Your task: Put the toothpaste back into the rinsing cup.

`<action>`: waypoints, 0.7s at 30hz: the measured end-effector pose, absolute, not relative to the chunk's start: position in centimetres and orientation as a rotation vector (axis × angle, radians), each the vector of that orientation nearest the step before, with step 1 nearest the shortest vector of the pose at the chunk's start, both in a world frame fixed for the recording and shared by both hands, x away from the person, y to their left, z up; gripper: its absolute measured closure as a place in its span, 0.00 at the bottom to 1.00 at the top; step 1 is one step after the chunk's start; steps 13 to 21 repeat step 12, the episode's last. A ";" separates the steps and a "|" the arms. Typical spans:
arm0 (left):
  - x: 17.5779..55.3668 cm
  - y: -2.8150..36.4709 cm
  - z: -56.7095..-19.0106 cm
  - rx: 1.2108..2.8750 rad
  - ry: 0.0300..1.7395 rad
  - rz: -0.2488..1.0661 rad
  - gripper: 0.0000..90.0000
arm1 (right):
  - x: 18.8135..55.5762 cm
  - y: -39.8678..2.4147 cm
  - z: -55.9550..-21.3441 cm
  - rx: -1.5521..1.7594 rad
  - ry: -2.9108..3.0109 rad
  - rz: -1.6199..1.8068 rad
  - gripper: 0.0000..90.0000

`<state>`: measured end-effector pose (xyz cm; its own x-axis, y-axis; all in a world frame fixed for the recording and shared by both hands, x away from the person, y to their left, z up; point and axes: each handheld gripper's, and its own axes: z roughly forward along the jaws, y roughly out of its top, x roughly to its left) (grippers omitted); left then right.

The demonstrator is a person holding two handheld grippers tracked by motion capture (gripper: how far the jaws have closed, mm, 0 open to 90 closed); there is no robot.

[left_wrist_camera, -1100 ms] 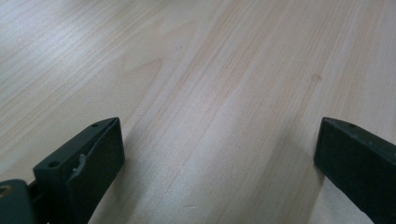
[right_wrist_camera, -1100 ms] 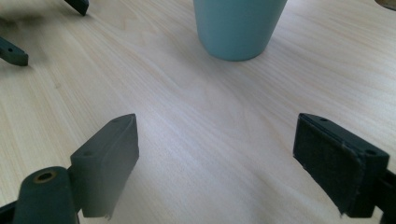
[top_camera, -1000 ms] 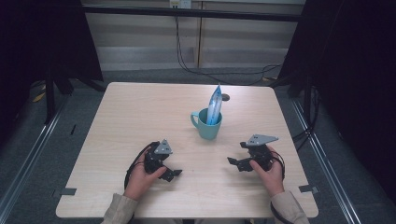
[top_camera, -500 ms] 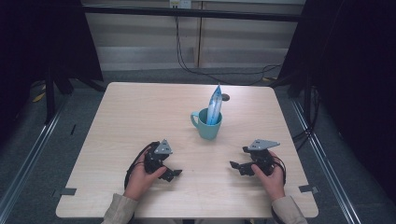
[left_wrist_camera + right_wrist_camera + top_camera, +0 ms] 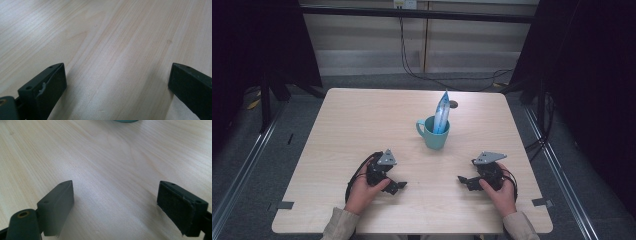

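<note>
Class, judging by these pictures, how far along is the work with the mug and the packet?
Done: the blue packet stands in the teal mug. In hand: nothing; the left gripper and right gripper rest open on the table, apart from the mug. Left: any further handling.

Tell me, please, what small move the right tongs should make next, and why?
Probably lift the right tongs and ease them forward toward the teal mug. Both they and the left tongs rest open and empty on the table, while the blue packet stands upright in the mug, nearer the right hand.
</note>
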<state>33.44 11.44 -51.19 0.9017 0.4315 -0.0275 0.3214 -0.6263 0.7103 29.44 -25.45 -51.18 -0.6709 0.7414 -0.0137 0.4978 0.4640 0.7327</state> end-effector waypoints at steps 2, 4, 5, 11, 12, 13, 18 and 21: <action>33.4 11.4 -51.2 2.297 0.536 0.186 0.02 | 29.5 -25.5 -51.2 1.068 2.392 1.036 0.15; 33.4 11.4 -51.2 2.297 0.536 0.186 0.02 | 29.7 -25.7 -51.2 1.087 2.403 1.044 0.15; 33.4 11.4 -51.2 2.297 0.536 0.186 0.02 | 29.7 -25.7 -51.2 1.092 2.402 1.046 0.15; 33.4 11.4 -51.2 2.297 0.535 0.186 0.02 | 29.7 -25.7 -51.2 1.093 2.403 1.046 0.14; 33.4 11.4 -51.2 2.297 0.536 0.186 0.02 | 29.7 -25.7 -51.2 1.093 2.403 1.046 0.14; 33.4 11.4 -51.2 2.297 0.536 0.186 0.02 | 29.7 -25.7 -51.2 1.093 2.403 1.046 0.14; 33.4 11.4 -51.2 2.297 0.536 0.186 0.02 | 29.7 -25.7 -51.2 1.093 2.403 1.046 0.14; 33.4 11.4 -51.2 2.297 0.536 0.186 0.02 | 29.7 -25.7 -51.2 1.093 2.403 1.046 0.14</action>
